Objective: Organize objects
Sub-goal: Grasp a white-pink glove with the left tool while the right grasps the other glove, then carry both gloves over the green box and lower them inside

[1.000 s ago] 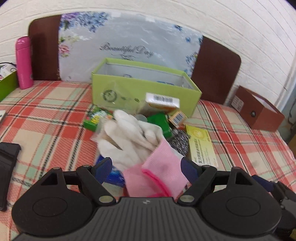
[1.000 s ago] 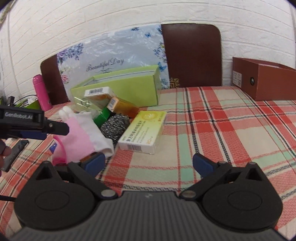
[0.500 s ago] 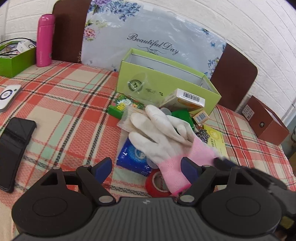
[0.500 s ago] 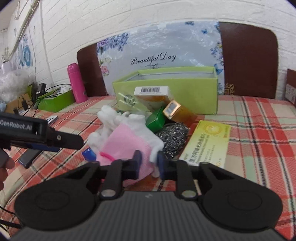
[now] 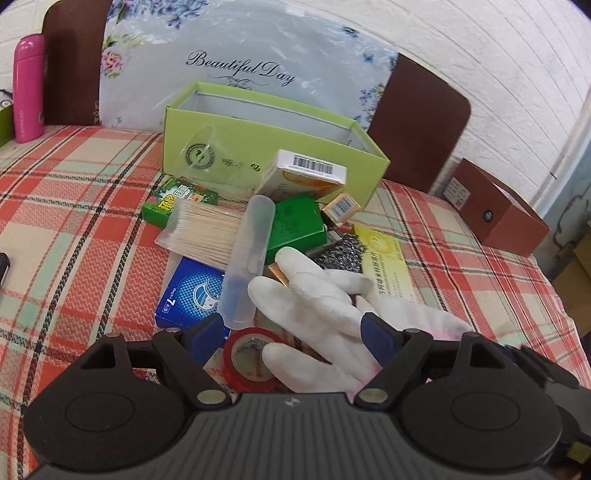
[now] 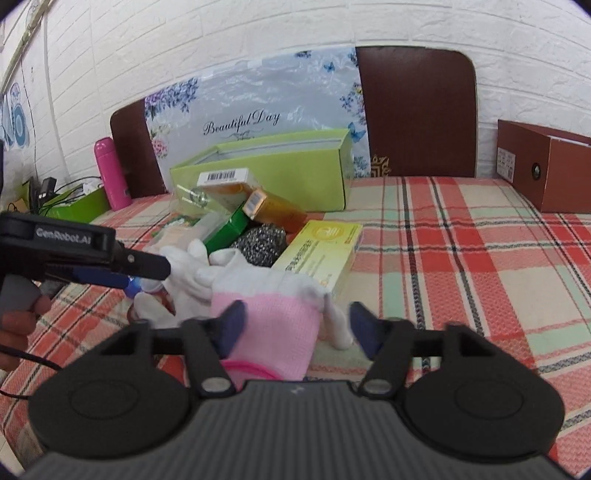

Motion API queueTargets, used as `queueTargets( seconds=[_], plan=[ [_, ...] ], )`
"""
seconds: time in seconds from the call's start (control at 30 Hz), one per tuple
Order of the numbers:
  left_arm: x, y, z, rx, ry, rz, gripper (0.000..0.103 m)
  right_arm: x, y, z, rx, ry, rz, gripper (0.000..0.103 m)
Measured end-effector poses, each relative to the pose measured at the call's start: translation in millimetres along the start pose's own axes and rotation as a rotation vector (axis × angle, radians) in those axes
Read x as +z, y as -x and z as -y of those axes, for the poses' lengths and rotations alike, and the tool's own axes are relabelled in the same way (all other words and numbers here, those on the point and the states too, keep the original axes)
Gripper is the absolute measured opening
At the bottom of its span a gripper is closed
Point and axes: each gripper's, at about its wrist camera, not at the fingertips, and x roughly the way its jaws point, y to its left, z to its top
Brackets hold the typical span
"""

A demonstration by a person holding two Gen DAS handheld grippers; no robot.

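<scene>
the right gripper [image 6: 295,325] has its jaws opening, the blue pads blurred and spread to either side of the pink cuff of a white glove [image 6: 266,295]; the cuff lies between them and the pads do not press on it. the left gripper [image 5: 295,332] stands wide open over the glove's [image 5: 314,306] white fingers and a red tape roll [image 5: 247,356], gripping nothing. in the right wrist view it reaches in from the left, tilted a little downward, with a bare hand [image 6: 18,325] on its handle.

just past the glove sits a pile: a clear tube [image 5: 249,258], a pack of cotton swabs [image 5: 203,230], a blue box [image 5: 192,295], a green box [image 5: 297,225], a steel scourer [image 6: 262,240] and a long yellow box [image 6: 317,254]. behind it stands an open green box [image 5: 273,147], two small cartons leaning against its front.

everything rests on a red and green plaid cloth [image 6: 461,258]. at the back, a pink flask [image 6: 109,173], a flowered board reading "beautiful day" [image 5: 240,70], dark chair backs, a brown box [image 6: 546,173] at the right, and a white brick wall [image 6: 258,29].
</scene>
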Motion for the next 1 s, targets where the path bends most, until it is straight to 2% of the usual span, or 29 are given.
queueTargets(
  seconds=[0.1, 0.13, 0.17, 0.2, 0.23, 0.33, 0.4, 0.57, 0.67, 0.8, 0.87, 0.9, 0.93, 0.97, 1.0],
  plan=[
    [-7.1, 6.2, 3.9, -0.032, -0.028, -0.021, 0.084, -2.8, -12.9, -11.5, 0.009, 0.054, -0.009, 0.077],
    [-10.0, 7.5, 5.6, -0.046, -0.038, -0.030, 0.084, -3.2, -18.7, -14.4, 0.002, 0.070, -0.019, 0.073],
    [-12.8, 8.4, 7.8, -0.057, -0.047, -0.038, 0.084, -3.3, -23.3, -16.5, 0.002, 0.085, -0.030, 0.062],
    [-15.9, 9.4, 10.1, -0.066, -0.054, -0.044, 0.084, -1.8, -25.7, -17.7, 0.017, 0.095, -0.041, 0.026],
    [-18.7, 9.7, 12.2, -0.074, -0.060, -0.049, 0.084, 0.6, -24.4, -17.3, 0.033, 0.088, -0.040, 0.008],
    [-23.2, 3.0, 17.1, -0.098, -0.068, -0.069, 0.084, 10.5, -3.4, -8.0, 0.095, 0.008, 0.055, 0.008],
    [-25.1, -6.1, 22.5, -0.085, -0.066, -0.089, 0.084, 17.6, 12.1, -0.9, 0.116, -0.031, 0.116, 0.008],
    [-25.9, -21.6, 46.6, -0.108, -0.135, -0.097, 0.084, 24.9, 30.8, 11.1, 0.063, -0.049, 0.178, 0.008],
    [-24.2, -34.0, 57.8, -0.105, -0.168, -0.073, 0.084, 21.9, 37.2, 21.4, 0.002, -0.048, 0.171, 0.008],
    [-16.8, -60.8, 61.9, -0.077, -0.114, -0.110, 0.085, 7.2, 36.6, 32.5, -0.087, -0.026, 0.087, 0.011],
    [-15.7, -67.5, 60.0, -0.073, -0.096, -0.096, 0.085, -2.7, 35.4, 35.0, -0.109, -0.029, 0.043, 0.014],
    [-15.3, -68.7, 59.8, -0.072, -0.096, -0.084, 0.084, -7.7, 34.0, 36.0, -0.116, -0.035, 0.020, 0.023],
    [-15.2, -69.6, 59.8, -0.068, -0.100, -0.083, 0.079, -11.8, 32.5, 36.8, -0.129, -0.045, 0.001, 0.037],
    [-15.2, -69.3, 60.6, -0.051, -0.113, -0.078, 0.072, -14.5, 31.0, 37.5, -0.146, -0.055, -0.016, 0.044],
    [-15.4, -68.6, 60.8, -0.032, -0.134, -0.072, 0.053, -17.6, 29.8, 37.9, -0.169, -0.064, -0.029, 0.053]
  ],
)
